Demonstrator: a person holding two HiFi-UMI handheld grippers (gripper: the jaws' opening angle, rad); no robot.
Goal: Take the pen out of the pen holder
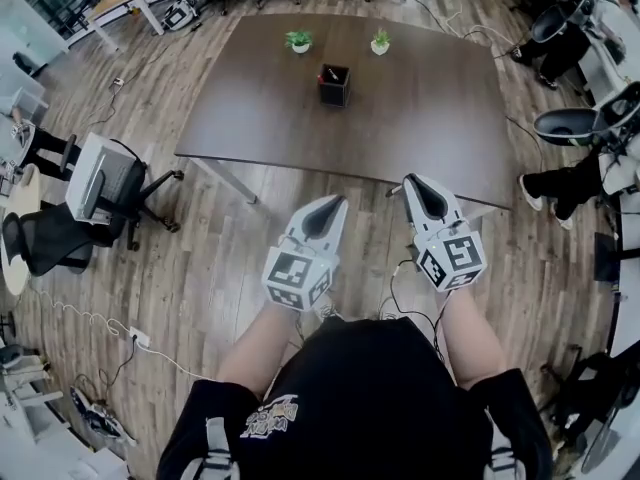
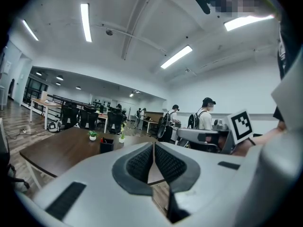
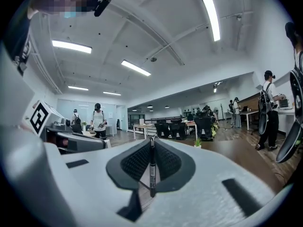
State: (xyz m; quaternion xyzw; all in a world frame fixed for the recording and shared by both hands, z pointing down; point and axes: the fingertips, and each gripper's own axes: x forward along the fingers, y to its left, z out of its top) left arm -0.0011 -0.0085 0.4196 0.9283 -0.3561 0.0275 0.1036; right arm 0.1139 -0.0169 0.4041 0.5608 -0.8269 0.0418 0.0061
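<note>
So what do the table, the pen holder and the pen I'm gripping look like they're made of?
Table: dark brown wood or wood-look laminate, matte; faint grain streaks run along it. Pen holder: black, square-sided, matte; plastic or metal mesh, too small to tell. Pen: slim dark barrel with a grey band, faintly shiny; probably plastic, possibly metal.

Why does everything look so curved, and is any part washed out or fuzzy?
Head view: wide lens bows the table edges and floorboards. Left gripper view: ceiling lights glare white, corners go black. Right gripper view: same dark corners; the pen looks sharp.
</note>
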